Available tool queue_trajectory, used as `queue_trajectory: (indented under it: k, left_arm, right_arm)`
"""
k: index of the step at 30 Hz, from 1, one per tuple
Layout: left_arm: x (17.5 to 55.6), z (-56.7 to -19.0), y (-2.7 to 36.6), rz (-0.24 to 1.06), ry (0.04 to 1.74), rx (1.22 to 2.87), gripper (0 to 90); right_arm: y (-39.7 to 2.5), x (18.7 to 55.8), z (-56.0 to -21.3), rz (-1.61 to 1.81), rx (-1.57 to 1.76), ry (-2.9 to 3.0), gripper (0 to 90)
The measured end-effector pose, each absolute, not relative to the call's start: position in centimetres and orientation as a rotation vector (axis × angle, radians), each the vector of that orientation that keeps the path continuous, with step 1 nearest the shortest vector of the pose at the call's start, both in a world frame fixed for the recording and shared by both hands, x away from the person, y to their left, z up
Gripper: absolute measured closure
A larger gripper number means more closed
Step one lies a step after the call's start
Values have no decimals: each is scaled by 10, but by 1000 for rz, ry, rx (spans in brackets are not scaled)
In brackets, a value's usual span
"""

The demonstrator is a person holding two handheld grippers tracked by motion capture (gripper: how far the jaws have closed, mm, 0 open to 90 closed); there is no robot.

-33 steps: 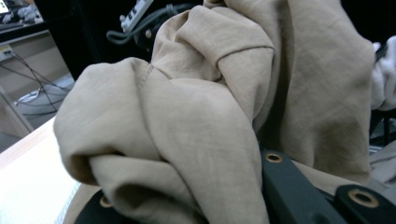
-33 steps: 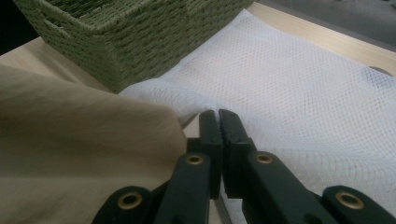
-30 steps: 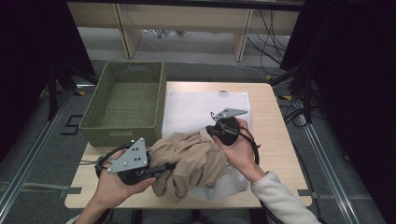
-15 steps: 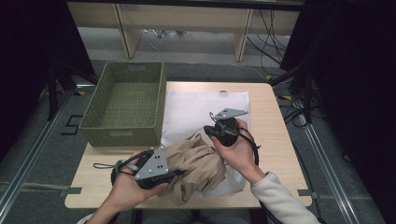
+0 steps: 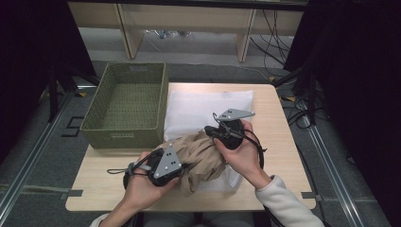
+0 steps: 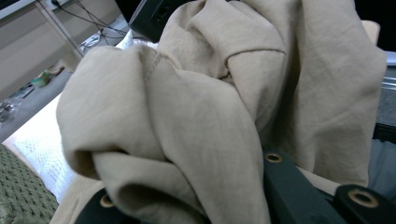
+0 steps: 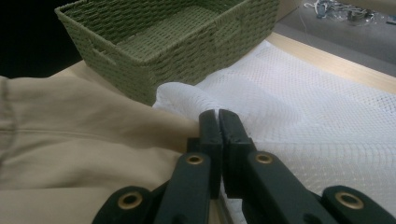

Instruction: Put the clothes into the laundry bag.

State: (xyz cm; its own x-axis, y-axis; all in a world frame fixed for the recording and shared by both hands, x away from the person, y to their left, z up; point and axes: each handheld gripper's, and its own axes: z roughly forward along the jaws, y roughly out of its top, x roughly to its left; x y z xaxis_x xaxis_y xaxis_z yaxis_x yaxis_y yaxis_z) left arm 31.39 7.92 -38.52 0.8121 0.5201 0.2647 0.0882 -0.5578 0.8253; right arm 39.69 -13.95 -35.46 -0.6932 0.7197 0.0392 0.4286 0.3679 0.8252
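Both my grippers on the beige garment, front-mid of table, partly over the white mesh bag.

L gripper [image 5: 182, 165] buried in the beige garment [image 5: 203, 158]; cloth bunched over my jaws in left gripper view, can't tell if pinched or apart. R gripper [image 7: 218, 122] jaws pressed together on the edge of the white mesh bag [image 7: 317, 112], w/ garment right beside. Green woven basket [image 5: 124, 106] back-left of table [image 5: 279, 142], touching the bag's left edge.
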Motion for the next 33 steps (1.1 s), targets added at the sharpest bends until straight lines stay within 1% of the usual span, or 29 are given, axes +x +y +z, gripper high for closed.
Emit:
queue_trajectory:
  k: [5,7,8,15,23,26,27,31,33]
  left_arm:
    - [321,-394,71,609,498,2101,823]
    - [325,-397,72,616,509,2121,822]
    - [328,-398,73,653,513,2117,822]
    - [346,-414,70,557,606,2123,821]
    - [358,-427,62,527,634,2131,815]
    - [362,-437,60,505,659,2126,803]
    - [364,-439,60,515,645,2137,800]
    - [369,-455,57,500,692,2119,796]
    - [372,-461,57,506,704,2145,795]
  right_arm:
    - [-142,400,-355,1251,976,2303,900]
    - [-142,399,-355,1251,1025,2280,900]
    - [-144,398,-354,1243,1049,2297,900]
    - [-142,400,-356,1242,996,2308,900]
    - [-145,402,-358,1233,1019,2301,900]
    - [-145,402,-359,1219,1061,2321,900]
    - [-145,404,-360,1216,1038,2326,900]
    - [-145,403,-363,1201,1067,2337,900]
    - [-144,403,-363,1201,1086,2336,900]
